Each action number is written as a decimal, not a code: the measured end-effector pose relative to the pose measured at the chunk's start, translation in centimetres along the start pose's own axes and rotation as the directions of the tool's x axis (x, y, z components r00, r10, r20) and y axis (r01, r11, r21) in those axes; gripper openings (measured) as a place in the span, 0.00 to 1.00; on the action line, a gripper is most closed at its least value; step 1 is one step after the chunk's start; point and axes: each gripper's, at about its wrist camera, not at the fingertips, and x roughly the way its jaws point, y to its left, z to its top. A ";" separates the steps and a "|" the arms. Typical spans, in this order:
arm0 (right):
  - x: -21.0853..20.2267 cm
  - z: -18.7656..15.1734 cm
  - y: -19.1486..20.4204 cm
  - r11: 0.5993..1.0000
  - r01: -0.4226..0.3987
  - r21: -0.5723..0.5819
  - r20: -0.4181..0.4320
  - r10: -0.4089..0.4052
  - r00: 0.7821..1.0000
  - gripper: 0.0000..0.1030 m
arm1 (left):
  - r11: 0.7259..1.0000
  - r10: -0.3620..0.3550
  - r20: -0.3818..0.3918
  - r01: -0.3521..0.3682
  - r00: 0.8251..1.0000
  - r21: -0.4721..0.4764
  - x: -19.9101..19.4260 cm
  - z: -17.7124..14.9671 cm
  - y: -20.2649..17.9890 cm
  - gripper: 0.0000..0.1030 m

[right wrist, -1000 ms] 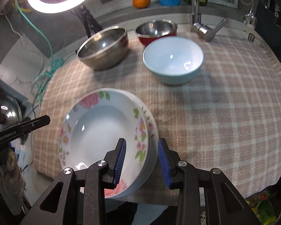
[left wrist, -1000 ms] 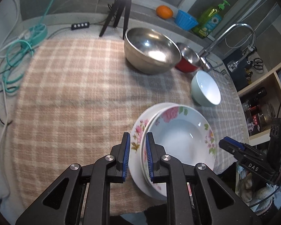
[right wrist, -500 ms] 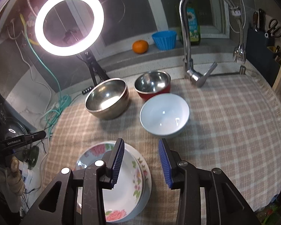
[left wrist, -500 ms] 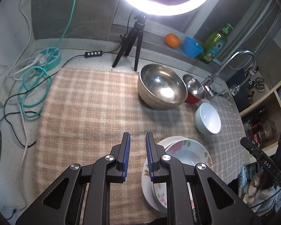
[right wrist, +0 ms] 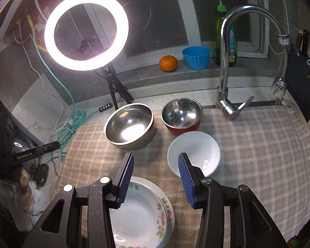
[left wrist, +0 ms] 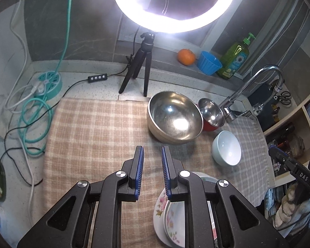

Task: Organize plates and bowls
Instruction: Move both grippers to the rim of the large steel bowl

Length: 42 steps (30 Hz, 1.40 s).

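Observation:
Two floral plates lie stacked at the near edge of the checked cloth. My left gripper hangs above the cloth just left of them, all but shut, with nothing in its narrow slit. In the right wrist view the plate stack lies below my right gripper, whose jaws are opening with nothing between them. Beyond its right finger stands a pale blue bowl. Behind that are a large steel bowl and a smaller steel bowl with a red outside.
A ring light on a tripod stands at the back of the counter. The faucet rises at the back right. An orange, a blue cup and a soap bottle sit on the ledge. Cables lie left of the cloth.
Both grippers have risen and drawn back from the plate stack, which stays on the cloth. The right jaws have widened. The ring light has come into both views.

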 end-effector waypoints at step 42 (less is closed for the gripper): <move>20.4 5.9 -0.1 0.993 -0.032 0.112 -0.278 0.063 0.958 0.23 | 0.993 -0.029 -0.190 0.006 0.981 -0.121 14.6 5.7 1.6 0.19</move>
